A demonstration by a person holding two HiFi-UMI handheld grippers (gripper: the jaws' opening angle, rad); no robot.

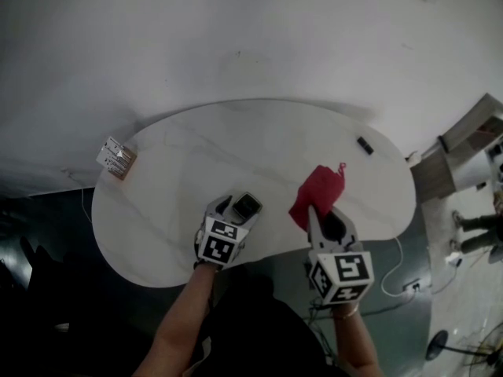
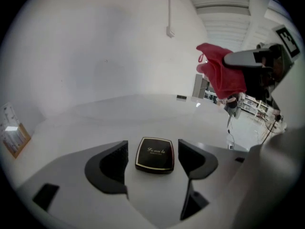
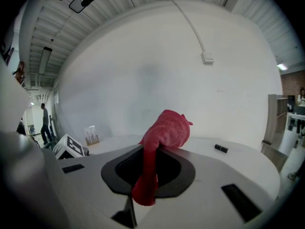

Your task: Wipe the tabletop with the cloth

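Note:
A red cloth [image 1: 317, 195] hangs bunched above the white tabletop [image 1: 196, 155], pinched in my right gripper [image 1: 317, 214], which is shut on it. In the right gripper view the red cloth [image 3: 164, 137] drapes down between the closed jaws of the right gripper [image 3: 151, 168]. My left gripper [image 1: 240, 207] hovers at the table's near edge, open, with a small black compact case [image 2: 155, 154] lying between its jaws on the tabletop [image 2: 119, 113]. From the left gripper view the red cloth [image 2: 223, 73] shows up high to the right.
A small card stand [image 1: 116, 159] sits at the table's left rim. A little black object [image 1: 365, 145] lies near the far right edge. A white wall rises behind the table. Cables and a cabinet [image 1: 464, 151] are on the floor to the right.

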